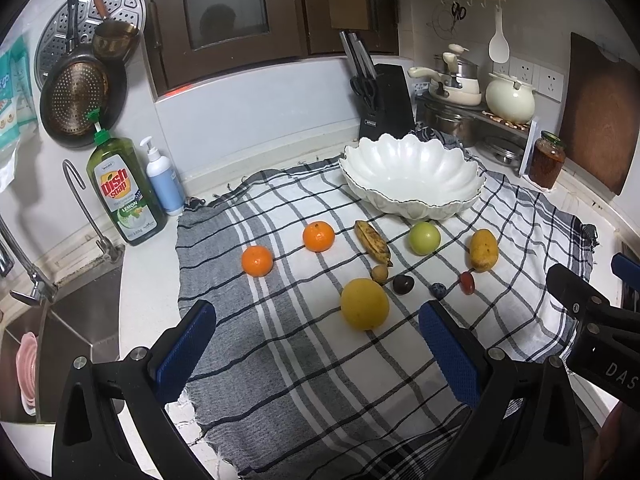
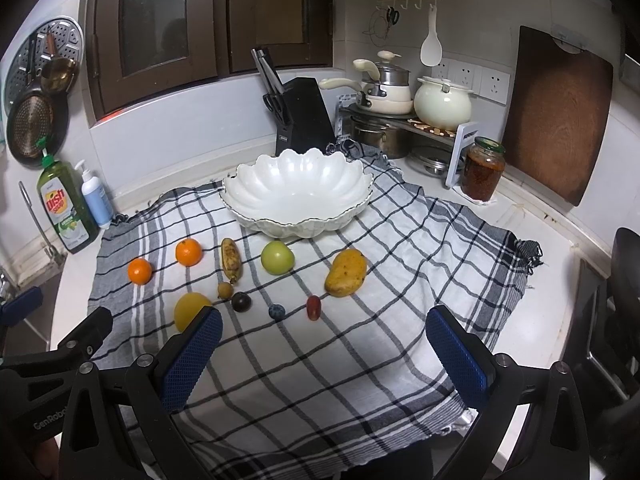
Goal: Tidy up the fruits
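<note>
Checked cloth is covering the kitchen counter; fruits, from oranges to mango, are lying before the scalloped white bowl. I'm holding my left claw and right claw wide, gripping nothing.

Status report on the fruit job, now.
Left gripper open, right gripper open, both empty. Bowl empty; fruit, mango included, all on cloth. Nothing blocking.

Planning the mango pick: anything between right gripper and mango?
Right wrist view: only bare checked cloth between the open right gripper and the mango; the red grape sits just left.
</note>
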### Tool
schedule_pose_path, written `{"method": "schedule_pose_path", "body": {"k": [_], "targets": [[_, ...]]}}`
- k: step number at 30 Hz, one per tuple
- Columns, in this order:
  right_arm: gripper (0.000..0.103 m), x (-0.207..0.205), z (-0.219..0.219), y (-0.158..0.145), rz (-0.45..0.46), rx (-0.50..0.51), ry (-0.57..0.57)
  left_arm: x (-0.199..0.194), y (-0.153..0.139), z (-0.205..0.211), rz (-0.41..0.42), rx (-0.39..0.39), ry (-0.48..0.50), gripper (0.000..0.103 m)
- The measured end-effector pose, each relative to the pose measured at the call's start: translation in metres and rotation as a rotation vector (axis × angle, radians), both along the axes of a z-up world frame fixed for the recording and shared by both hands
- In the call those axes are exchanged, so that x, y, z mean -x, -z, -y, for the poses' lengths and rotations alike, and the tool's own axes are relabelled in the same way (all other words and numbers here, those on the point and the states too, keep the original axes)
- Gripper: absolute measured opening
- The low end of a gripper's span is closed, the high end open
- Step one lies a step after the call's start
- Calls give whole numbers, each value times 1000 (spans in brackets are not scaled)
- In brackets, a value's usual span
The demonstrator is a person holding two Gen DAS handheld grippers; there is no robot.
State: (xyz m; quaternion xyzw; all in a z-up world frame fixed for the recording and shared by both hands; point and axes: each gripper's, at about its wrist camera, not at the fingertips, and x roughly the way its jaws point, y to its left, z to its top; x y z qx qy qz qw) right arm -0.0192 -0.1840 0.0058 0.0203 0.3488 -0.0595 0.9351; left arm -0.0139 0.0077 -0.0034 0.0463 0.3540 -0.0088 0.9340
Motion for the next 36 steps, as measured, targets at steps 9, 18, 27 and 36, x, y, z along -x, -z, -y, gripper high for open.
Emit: {"method": "schedule_pose_path", "body": {"k": [9, 18, 27, 36], "targets": [[103, 2, 0, -1, 1, 0, 1, 8, 3, 7, 10, 6, 11, 103], [103, 10, 6, -7, 11, 1, 11, 10, -6, 2, 13, 17, 29, 103], [103, 10, 3, -9, 20, -2, 2, 10, -9, 2, 18, 16, 29, 103], [103, 9, 4, -7, 22, 1, -1, 4, -7, 7, 13, 13, 18, 103]]}}
